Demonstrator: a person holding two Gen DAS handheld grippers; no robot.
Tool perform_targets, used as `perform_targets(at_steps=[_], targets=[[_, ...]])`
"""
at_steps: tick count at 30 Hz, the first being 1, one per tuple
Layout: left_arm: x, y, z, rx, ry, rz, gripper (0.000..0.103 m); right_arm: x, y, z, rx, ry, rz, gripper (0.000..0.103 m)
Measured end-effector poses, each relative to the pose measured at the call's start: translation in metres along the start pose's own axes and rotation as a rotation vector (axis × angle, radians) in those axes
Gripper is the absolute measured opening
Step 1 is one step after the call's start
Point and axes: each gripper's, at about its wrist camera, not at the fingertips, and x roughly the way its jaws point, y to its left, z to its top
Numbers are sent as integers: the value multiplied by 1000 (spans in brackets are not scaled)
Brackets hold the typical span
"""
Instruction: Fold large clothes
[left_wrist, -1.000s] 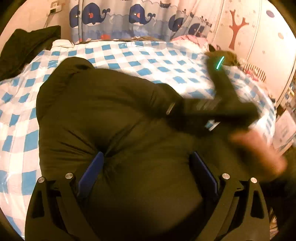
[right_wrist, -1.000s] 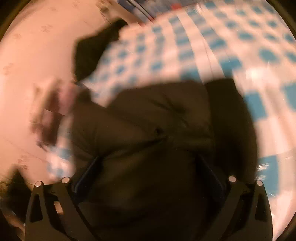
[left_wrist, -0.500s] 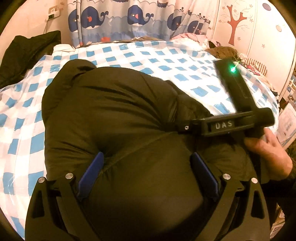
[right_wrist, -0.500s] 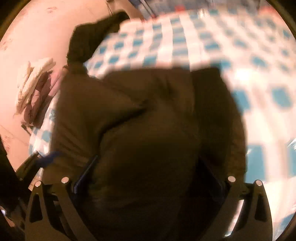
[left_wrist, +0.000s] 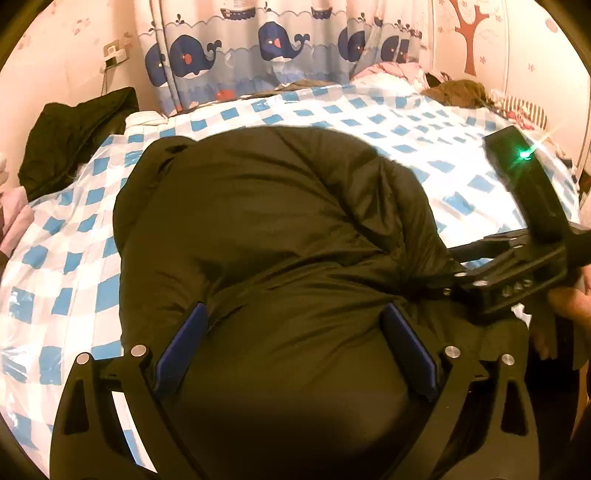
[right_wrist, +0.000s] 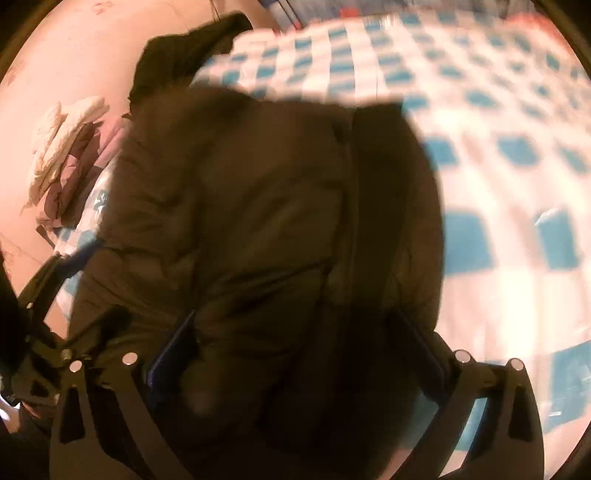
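Note:
A big dark puffy jacket (left_wrist: 266, 229) lies bunched on the blue-and-white checked bed cover (left_wrist: 66, 258). My left gripper (left_wrist: 295, 332) has its jaws wide apart, with the jacket's near bulge filling the gap between the blue pads (left_wrist: 181, 350). My right gripper (right_wrist: 295, 350) also stands wide, pressed over the jacket (right_wrist: 258, 192); its right pad is lost in shadow. In the left wrist view the right gripper's body (left_wrist: 517, 266) shows at the jacket's right edge, with a green light on its upright part and a hand behind it.
A black garment (left_wrist: 74, 147) lies at the bed's far left corner. A whale-print curtain (left_wrist: 277, 48) hangs behind the bed. Brown and pink clothes (left_wrist: 458, 88) lie at the far right. Folded clothes (right_wrist: 62, 155) sit by the wall.
The right gripper has slid from the jacket's middle to its right edge. The jacket has bunched up higher towards me. The left gripper has barely moved.

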Motion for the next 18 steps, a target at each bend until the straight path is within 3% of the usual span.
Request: perform_targets(at_steps=[5, 7, 9, 13, 16, 18], targets=[[-17, 3, -7, -15, 2, 20, 92, -27, 10, -1, -20, -54, -21, 97], [-25, 8, -11, -25, 0, 35, 92, -50, 21, -10, -53, -119, 3, 97], [-31, 11, -14, -30, 1, 47, 92, -61, 29, -21, -73, -130, 18, 97], [-38, 11, -19, -29, 17, 66, 92, -22, 26, -41, -93, 48, -45, 97], [-39, 2, -21, 10, 40, 105, 92, -25, 38, -34, -165, 81, -100, 97], [-48, 1, -21, 22, 28, 113, 92, -44, 40, -27, -166, 38, -93, 97]])
